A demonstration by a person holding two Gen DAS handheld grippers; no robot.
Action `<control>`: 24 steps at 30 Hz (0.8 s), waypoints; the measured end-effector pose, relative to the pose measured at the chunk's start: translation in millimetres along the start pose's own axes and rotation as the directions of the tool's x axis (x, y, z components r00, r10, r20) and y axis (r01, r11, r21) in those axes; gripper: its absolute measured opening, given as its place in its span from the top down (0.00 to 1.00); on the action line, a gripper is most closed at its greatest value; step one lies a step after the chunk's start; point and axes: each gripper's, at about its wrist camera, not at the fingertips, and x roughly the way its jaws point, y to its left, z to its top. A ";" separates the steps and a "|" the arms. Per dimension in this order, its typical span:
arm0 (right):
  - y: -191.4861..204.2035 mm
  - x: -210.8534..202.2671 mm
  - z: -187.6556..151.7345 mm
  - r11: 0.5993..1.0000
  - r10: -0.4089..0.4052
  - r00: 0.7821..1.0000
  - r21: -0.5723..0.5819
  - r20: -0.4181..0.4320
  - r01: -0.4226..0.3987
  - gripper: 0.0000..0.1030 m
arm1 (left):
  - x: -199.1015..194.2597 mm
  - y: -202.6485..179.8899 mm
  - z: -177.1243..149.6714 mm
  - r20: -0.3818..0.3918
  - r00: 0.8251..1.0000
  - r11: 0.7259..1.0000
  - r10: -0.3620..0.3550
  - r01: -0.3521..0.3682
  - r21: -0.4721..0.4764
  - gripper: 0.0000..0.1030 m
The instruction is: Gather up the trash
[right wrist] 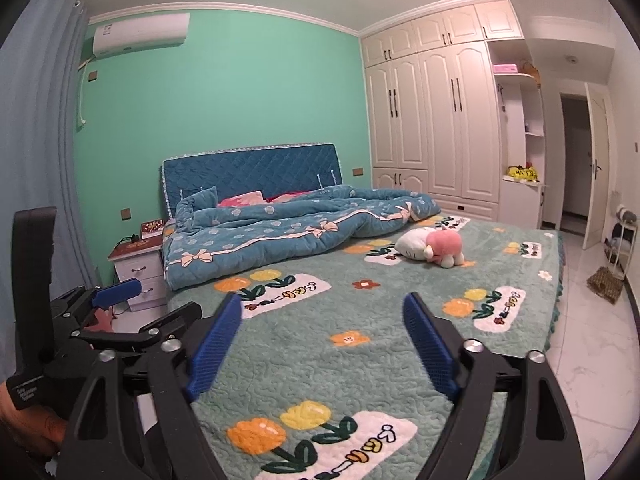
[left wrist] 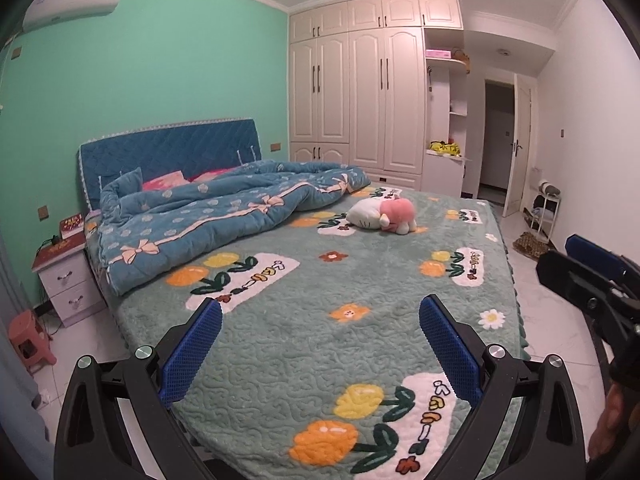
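both grippers, left (left wrist: 320, 344) and right (right wrist: 322, 340), spread wide above the bedspread (left wrist: 304, 360); its lettering unreadable.

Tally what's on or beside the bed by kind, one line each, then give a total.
Plush toy: 1
Blue quilt: 1
Nightstand: 1
Pink stool: 1
Total: 4
No obvious trash shows on the bed. The left gripper and right gripper are both open and empty.

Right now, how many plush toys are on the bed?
1: a white and pink plush toy lies on the green floral bedspread, just past the rumpled blue quilt. More could be hidden under that quilt.
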 end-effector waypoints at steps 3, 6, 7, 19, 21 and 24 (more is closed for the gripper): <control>-2.4 -0.9 -0.2 1.000 -0.003 1.000 0.013 0.000 0.003 0.18 | -0.4 -0.8 0.3 0.006 1.000 1.000 -0.006 0.006 0.001 0.05; -3.8 -1.9 -0.2 1.000 -0.002 1.000 0.019 -0.002 0.002 0.18 | -0.1 -0.9 0.8 0.006 1.000 1.000 -0.008 0.008 0.004 0.05; -4.2 -2.3 -0.2 1.000 -0.002 1.000 0.019 -0.001 0.002 0.18 | -0.5 -0.5 1.3 0.009 1.000 1.000 -0.007 0.007 0.004 0.05; -4.0 -2.7 -2.4 1.000 -0.004 1.000 0.026 -0.009 0.004 0.15 | 0.0 -0.7 1.8 0.013 1.000 1.000 -0.001 0.001 0.004 0.05; -3.9 -2.6 -2.6 1.000 -0.007 1.000 0.028 -0.008 0.007 0.15 | -0.8 -0.8 1.6 0.013 1.000 1.000 0.000 0.000 0.001 0.05; -4.1 -2.0 -2.8 0.999 -0.007 1.000 0.031 -0.009 0.007 0.15 | -0.9 -1.1 1.8 0.014 1.000 1.000 -0.001 0.001 0.003 0.05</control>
